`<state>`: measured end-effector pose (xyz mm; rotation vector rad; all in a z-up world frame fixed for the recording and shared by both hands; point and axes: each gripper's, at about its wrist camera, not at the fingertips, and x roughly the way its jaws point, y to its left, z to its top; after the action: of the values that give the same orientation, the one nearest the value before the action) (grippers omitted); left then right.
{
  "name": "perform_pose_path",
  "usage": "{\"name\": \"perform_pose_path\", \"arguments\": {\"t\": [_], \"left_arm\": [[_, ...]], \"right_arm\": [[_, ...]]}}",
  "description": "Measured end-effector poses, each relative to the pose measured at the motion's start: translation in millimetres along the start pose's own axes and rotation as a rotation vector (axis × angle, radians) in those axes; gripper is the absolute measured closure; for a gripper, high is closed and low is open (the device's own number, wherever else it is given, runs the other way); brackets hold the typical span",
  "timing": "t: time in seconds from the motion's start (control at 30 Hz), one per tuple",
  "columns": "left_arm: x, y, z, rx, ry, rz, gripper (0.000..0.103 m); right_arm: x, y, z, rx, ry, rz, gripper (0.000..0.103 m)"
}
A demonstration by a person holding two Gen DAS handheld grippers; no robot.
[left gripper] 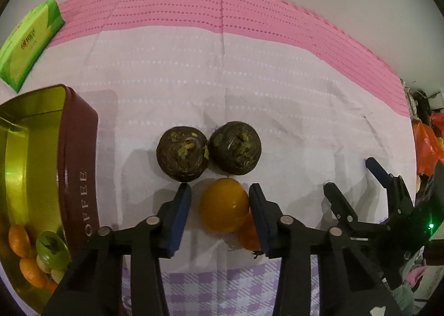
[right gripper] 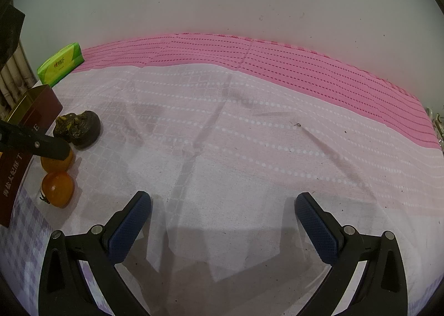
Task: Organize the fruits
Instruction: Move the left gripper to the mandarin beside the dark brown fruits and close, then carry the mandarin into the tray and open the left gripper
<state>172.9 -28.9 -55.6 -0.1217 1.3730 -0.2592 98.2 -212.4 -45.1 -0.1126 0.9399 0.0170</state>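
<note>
A small orange fruit (left gripper: 224,206) lies on the cloth between the blue pads of my left gripper (left gripper: 220,196). The right pad touches it, while a thin gap shows at the left pad. A second orange fruit (left gripper: 247,234) lies just behind it, half hidden by the right finger. Two dark brown round fruits (left gripper: 181,155) (left gripper: 234,148) sit side by side just beyond the fingertips. In the right wrist view the same orange fruits (right gripper: 57,165) (right gripper: 58,190) and dark fruits (right gripper: 79,127) lie far left. My right gripper (right gripper: 223,205) stands open over bare cloth.
An open dark red tin (left gripper: 80,177) with a gold inside stands at the left and holds several small orange and green fruits. A green tissue pack (left gripper: 30,41) lies at the back left. My right gripper (left gripper: 349,177) shows to the right. A wall rises behind the pink cloth.
</note>
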Motion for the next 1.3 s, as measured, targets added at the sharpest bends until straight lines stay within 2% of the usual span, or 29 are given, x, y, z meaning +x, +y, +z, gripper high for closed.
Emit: {"name": "perform_pose_path", "arguments": {"t": [0.4, 0.9, 1.1, 1.3], "left_arm": [[-13, 9, -19, -0.013, -0.015, 0.002, 0.072], [-72, 19, -53, -0.028, -0.119, -0.003, 0.072], [-99, 33, -69, -0.017, -0.183, 0.033, 0.072], [-116, 65, -84, -0.059, -0.214, 0.085, 0.072]], "right_arm": [[0, 0, 0, 0.000, 0.000, 0.000, 0.000], [0, -1, 0, 0.000, 0.000, 0.000, 0.000], [0, -1, 0, 0.000, 0.000, 0.000, 0.000], [0, -1, -1, 0.000, 0.000, 0.000, 0.000]]}}
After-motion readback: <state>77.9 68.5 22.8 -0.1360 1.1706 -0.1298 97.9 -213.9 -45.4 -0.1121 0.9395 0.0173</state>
